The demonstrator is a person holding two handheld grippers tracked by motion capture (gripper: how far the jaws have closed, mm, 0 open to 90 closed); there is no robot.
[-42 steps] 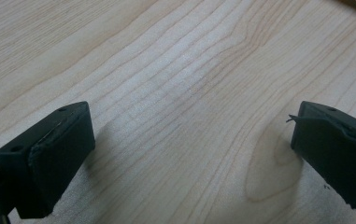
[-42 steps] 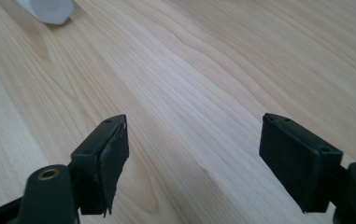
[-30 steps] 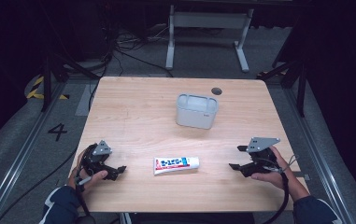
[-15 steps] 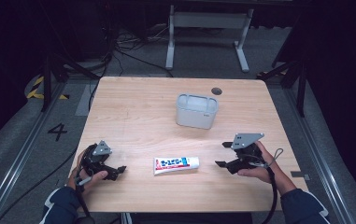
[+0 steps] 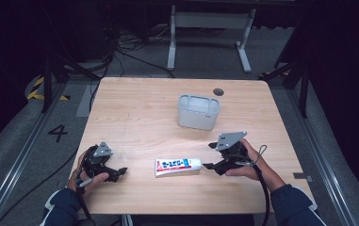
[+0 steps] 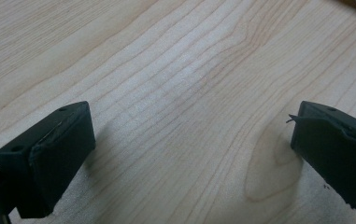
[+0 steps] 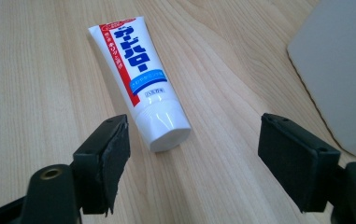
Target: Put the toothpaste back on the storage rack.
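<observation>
A white toothpaste tube (image 5: 177, 165) with red and blue print lies flat near the table's front edge; in the right gripper view the tube (image 7: 140, 79) points its cap end toward the jaws. My right gripper (image 5: 208, 156) is open just right of the cap, nothing between its jaws (image 7: 192, 158). A grey-white rectangular holder (image 5: 198, 111) stands upright behind the tube; its wall (image 7: 339, 70) shows at the right edge. My left gripper (image 5: 120, 171) rests open at the front left over bare wood (image 6: 189, 135).
The wooden table (image 5: 139, 117) has a dark round grommet (image 5: 218, 92) at its back right. Dark floor, cables and a metal stand (image 5: 208, 21) lie beyond the table. A floor marking "4" (image 5: 57, 133) sits left of it.
My right gripper has moved left across the table toward the toothpaste tube's cap end. The left gripper, the tube and the holder have stayed put.
</observation>
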